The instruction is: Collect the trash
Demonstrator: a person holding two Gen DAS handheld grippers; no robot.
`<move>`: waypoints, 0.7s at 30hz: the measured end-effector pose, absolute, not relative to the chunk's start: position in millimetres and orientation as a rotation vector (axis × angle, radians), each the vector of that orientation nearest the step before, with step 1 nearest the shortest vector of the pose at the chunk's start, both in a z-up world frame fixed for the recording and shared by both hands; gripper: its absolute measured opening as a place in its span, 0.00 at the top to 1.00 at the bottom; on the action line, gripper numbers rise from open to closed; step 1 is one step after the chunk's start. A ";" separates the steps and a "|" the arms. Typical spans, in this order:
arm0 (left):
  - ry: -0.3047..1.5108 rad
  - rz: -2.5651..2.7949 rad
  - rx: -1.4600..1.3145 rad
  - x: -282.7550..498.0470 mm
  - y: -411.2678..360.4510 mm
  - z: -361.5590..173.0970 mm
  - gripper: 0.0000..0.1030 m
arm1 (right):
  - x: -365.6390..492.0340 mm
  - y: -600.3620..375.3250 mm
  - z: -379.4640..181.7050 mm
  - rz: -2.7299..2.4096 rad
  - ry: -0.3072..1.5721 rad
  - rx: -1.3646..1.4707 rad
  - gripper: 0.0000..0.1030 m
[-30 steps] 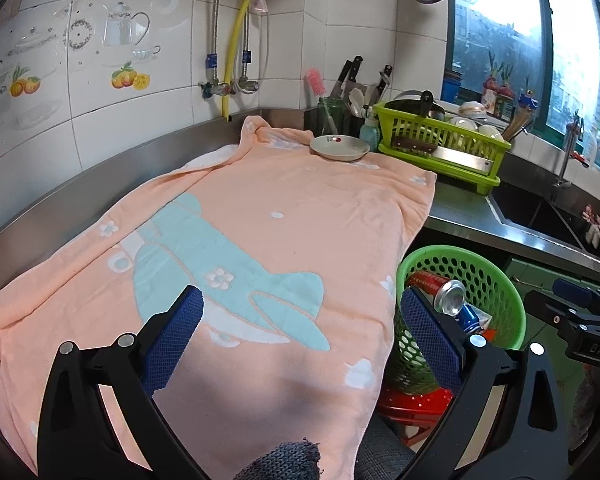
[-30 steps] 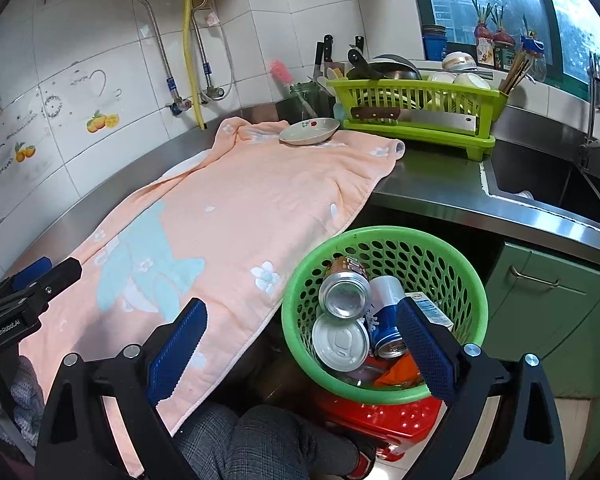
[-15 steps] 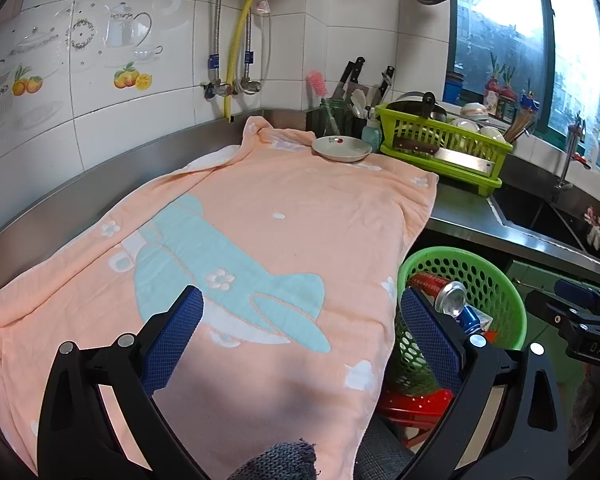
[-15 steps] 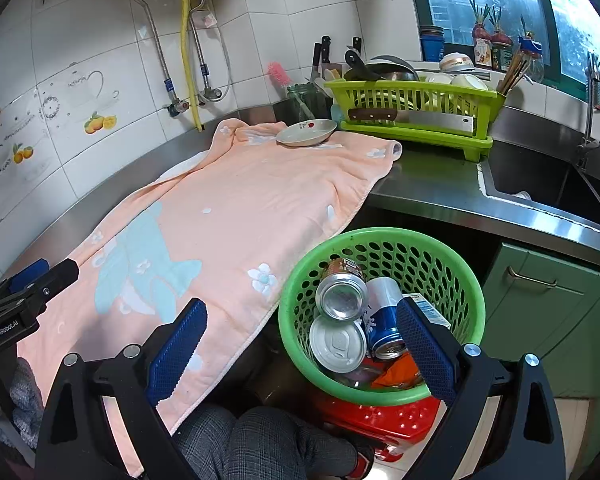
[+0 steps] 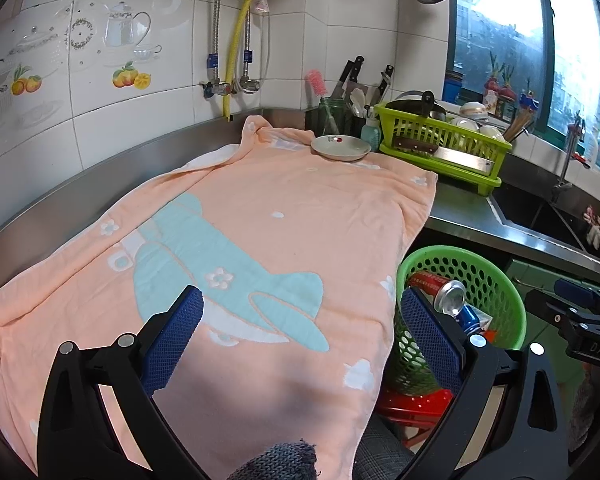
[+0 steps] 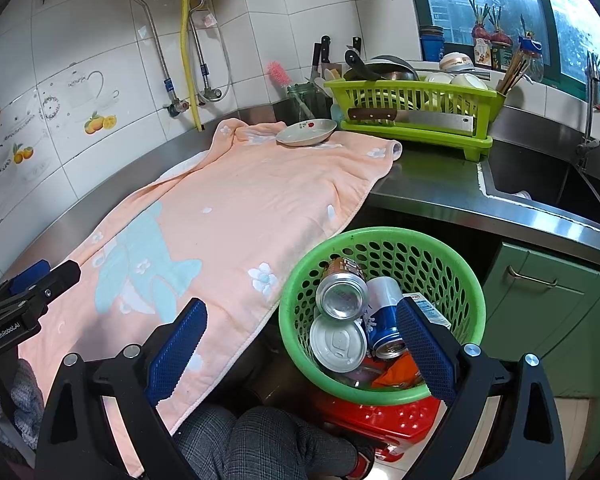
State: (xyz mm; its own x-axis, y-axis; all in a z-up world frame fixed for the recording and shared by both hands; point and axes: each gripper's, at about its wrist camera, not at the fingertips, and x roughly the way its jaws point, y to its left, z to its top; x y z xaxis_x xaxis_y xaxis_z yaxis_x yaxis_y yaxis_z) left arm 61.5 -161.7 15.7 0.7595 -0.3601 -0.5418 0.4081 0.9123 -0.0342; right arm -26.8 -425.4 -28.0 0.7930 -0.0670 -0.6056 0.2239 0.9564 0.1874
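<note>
Your steel worktop runs along the tiled wall and turns the corner toward the sink. A peach towel lies spread over most of it, its near edge hanging off the front. At the towel's far end you have a small dish resting on the cloth. Just beside the dish, a green rack of crockery stands on bare steel, and a jar with a pink brush sits behind, in the corner.
</note>
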 end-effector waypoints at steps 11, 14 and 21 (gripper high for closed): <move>0.577 -0.412 0.082 61.7 -160.8 12.5 0.05 | -27.5 -424.2 -28.7 -0.156 0.639 0.259 0.11; 0.580 -0.412 0.079 61.7 -160.5 11.6 0.05 | -27.4 -424.1 -28.8 -0.156 0.640 0.259 0.11; 0.580 -0.410 0.076 61.7 -160.4 10.7 0.05 | -27.2 -424.6 -28.7 -0.156 0.639 0.258 0.11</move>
